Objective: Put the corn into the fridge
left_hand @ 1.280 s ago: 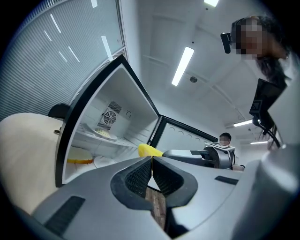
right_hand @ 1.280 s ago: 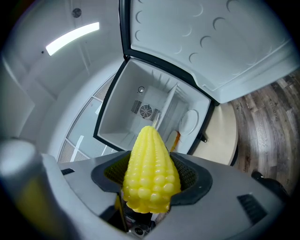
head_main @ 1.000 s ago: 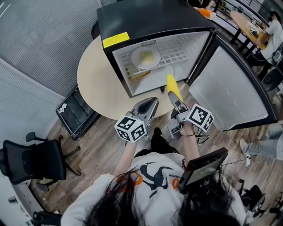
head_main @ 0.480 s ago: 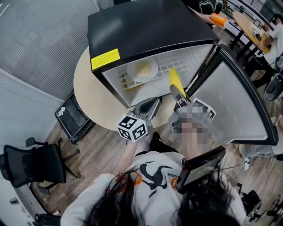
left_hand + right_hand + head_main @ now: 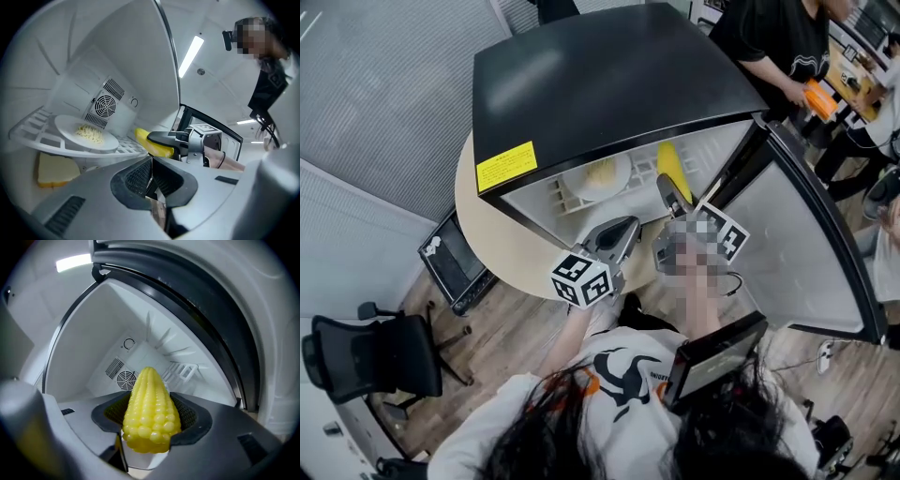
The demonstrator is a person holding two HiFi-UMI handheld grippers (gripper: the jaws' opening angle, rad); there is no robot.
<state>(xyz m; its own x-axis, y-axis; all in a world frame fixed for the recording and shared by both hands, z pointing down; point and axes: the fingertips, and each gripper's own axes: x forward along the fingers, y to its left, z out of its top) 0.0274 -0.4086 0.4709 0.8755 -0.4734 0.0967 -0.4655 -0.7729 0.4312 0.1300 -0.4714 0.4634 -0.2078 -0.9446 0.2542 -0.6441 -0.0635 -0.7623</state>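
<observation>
Within the last second the corn has moved from in front of the fridge to just inside its open mouth; setting it down looks like all that remains. The right gripper clamps the cob's thick end. The left gripper, jaws together and empty, waits at its 7 o'clock. Inside, at the corn's 9 o'clock, a plate of pale food sits on the shelf, with a yellow block beneath.

Round table — fridge atop; fridge shelf — plate.
</observation>
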